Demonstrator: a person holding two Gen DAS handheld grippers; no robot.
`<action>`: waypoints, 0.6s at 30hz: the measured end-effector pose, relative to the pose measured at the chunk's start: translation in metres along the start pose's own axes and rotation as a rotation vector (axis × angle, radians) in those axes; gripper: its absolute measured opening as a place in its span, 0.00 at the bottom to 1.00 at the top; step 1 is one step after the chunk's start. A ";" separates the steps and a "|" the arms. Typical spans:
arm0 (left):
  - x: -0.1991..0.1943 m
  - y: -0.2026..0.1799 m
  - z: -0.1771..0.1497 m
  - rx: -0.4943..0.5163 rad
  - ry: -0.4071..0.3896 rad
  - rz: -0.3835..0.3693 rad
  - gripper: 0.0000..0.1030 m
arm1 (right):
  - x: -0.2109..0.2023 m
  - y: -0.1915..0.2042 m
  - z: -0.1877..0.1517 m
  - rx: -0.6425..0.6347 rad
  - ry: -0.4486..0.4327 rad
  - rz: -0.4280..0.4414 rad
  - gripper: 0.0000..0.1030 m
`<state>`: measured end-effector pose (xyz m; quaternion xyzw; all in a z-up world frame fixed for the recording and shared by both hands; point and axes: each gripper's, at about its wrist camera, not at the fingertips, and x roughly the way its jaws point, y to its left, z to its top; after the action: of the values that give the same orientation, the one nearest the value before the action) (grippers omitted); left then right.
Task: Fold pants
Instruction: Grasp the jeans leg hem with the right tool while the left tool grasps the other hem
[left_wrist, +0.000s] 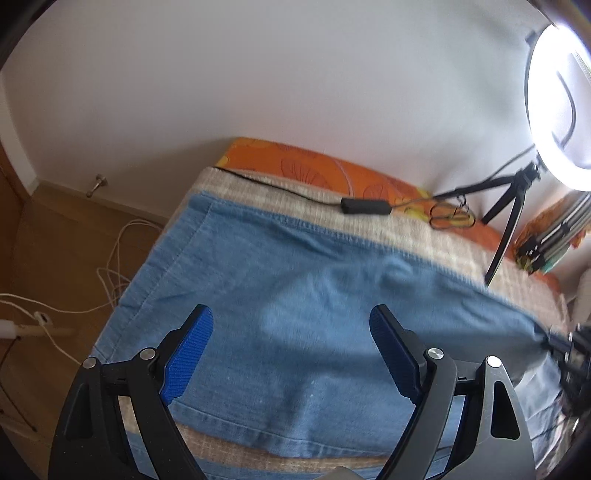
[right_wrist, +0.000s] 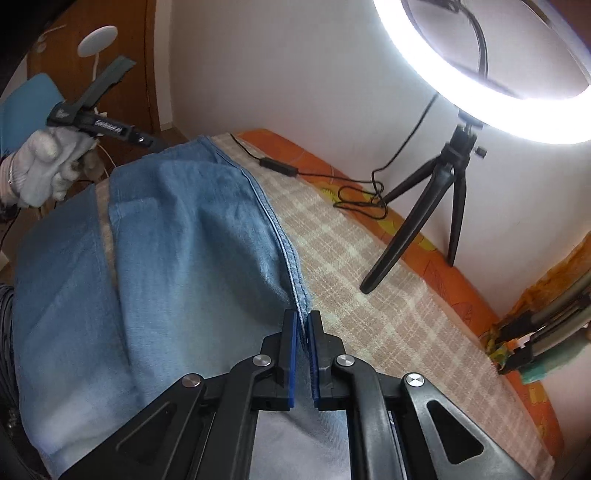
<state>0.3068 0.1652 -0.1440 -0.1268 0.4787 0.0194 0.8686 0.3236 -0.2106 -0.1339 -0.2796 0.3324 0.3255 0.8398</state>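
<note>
Light blue denim pants (right_wrist: 192, 236) spread on beige checked blanket (right_wrist: 369, 280) over bed. My right tongs (right_wrist: 302, 325) clamp seam edge; left tongs (left_wrist: 291, 332) wide apart, holding nothing. Risk, I think: one-sided pull drags fold crooked, or seam slips out.

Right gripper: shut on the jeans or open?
Shut. Right gripper clamps the seamed edge of the jeans; denim shows between its closed jaws.

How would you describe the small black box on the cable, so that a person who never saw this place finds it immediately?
Start at the lit ring light on its black tripod by the white wall. Follow the thin black cable from the tripod's feet along the checked blanket, beyond the far edge of the jeans. The small black box sits inline on it: the only thick, oblong part of the wire.
</note>
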 end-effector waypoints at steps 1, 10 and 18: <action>-0.001 0.000 0.005 -0.012 0.000 -0.010 0.85 | -0.010 0.010 -0.001 -0.029 -0.014 -0.018 0.03; 0.025 -0.030 0.030 -0.004 0.084 -0.015 0.85 | -0.055 0.095 -0.027 -0.177 -0.063 0.032 0.03; 0.065 -0.010 0.020 -0.149 0.208 0.017 0.82 | -0.058 0.119 -0.050 -0.194 -0.043 0.069 0.03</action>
<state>0.3600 0.1547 -0.1864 -0.1882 0.5644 0.0488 0.8023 0.1849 -0.1907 -0.1518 -0.3411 0.2906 0.3908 0.8041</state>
